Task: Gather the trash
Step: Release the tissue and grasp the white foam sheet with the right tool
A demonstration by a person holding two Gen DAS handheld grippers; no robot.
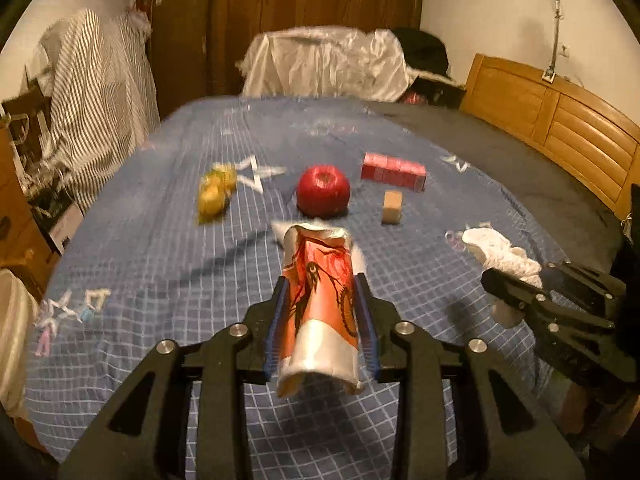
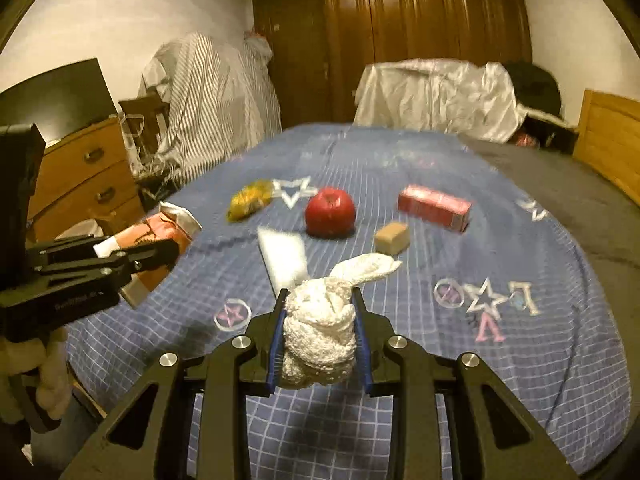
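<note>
Both tools are clamped on trash and raised off the bed [image 1: 160,240], the left tool [image 1: 322,284] pinching an orange wrapper [image 1: 324,308], the right tool [image 2: 320,300] a wadded tissue [image 2: 320,332], so next comes finding a bin, none visible.

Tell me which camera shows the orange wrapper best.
The left wrist view: the orange wrapper fills the centre, clamped between the left tool's pads, its print visible. The right wrist view shows it only at the left edge, partly hidden behind that tool.
</note>
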